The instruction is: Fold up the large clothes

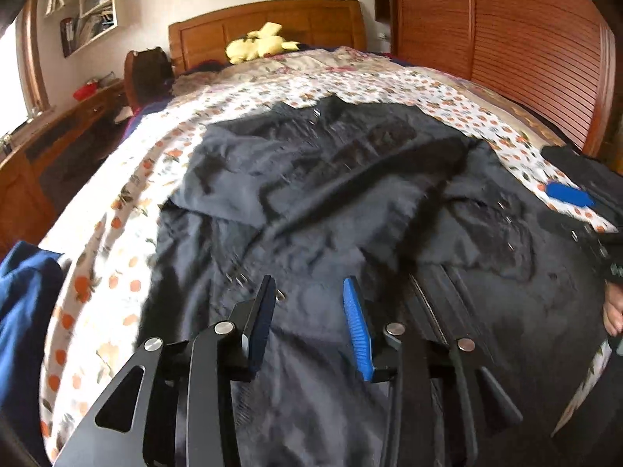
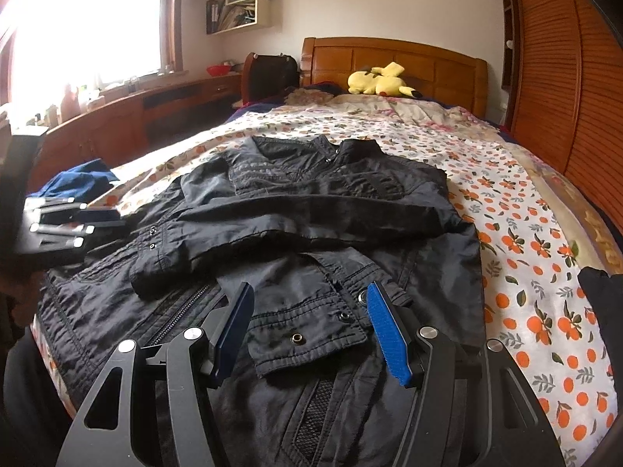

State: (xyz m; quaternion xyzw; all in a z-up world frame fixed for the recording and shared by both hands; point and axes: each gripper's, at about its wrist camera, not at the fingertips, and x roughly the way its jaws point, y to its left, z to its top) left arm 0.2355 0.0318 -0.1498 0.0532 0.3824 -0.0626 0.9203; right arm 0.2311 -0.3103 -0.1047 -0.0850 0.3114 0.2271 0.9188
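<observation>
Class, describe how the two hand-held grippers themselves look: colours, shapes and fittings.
Each hand-held gripper, left and right, has black angular metal linkages with triangular cut-outs and round silver pivot pins. Each carries one dark navy finger pad and one ribbed bright blue pad.

1. A home bedroom: a bed [image 2: 518, 210] with an orange-print floral sheet fills the middle of both views.
2. At 12 o'clock stands its wooden headboard [image 2: 409, 58], with a yellow plush toy [image 2: 379, 79] lying just before it.
3. At 2 o'clock a wooden louvred wardrobe [image 2: 553, 70] lines the wall.
4. At 11 o'clock hang wall shelves [image 2: 241, 4] crammed with files and papers.
5. At 10 o'clock a bright window [image 2: 78, 19] sits over a low wooden cabinet [image 2: 128, 116] cluttered with small household things.
</observation>
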